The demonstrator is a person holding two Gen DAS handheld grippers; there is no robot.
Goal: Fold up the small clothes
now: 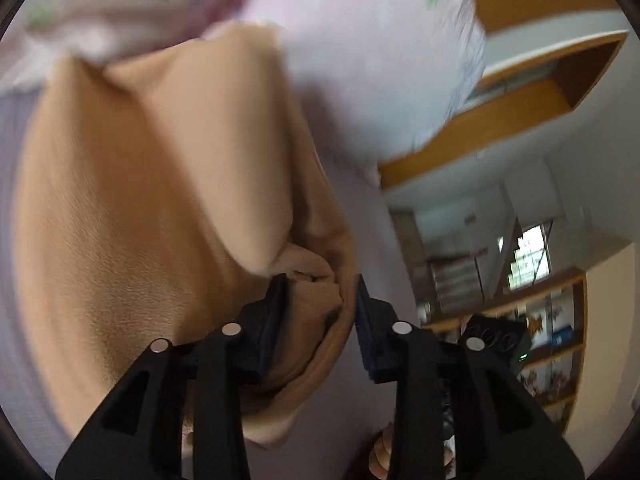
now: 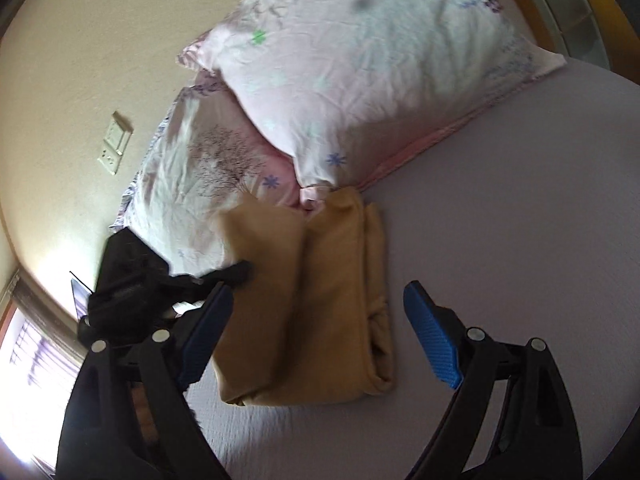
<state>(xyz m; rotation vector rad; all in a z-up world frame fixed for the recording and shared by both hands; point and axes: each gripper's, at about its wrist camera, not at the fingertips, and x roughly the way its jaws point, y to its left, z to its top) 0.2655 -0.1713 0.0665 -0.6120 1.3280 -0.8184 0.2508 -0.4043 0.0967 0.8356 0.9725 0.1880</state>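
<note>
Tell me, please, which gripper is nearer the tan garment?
Left. The left gripper has the tan garment bunched between its jaws; the right gripper hangs open above it, apart.

Both views: daylight, fairly bright, no hard shadows. Right wrist: window (image 2: 28,356) at near left blown out, glare washing over the wall (image 2: 68,92) beside it. Pillows (image 2: 360,80) at far side slightly soft, tan garment (image 2: 320,300) has motion smear at its left edge. Left wrist: heavy motion blur across tan garment (image 1: 140,220) and pillow (image 1: 372,60); shelving (image 1: 560,320) at right smeared too. Strong fisheye bending and dark vignette at all corners.
</note>
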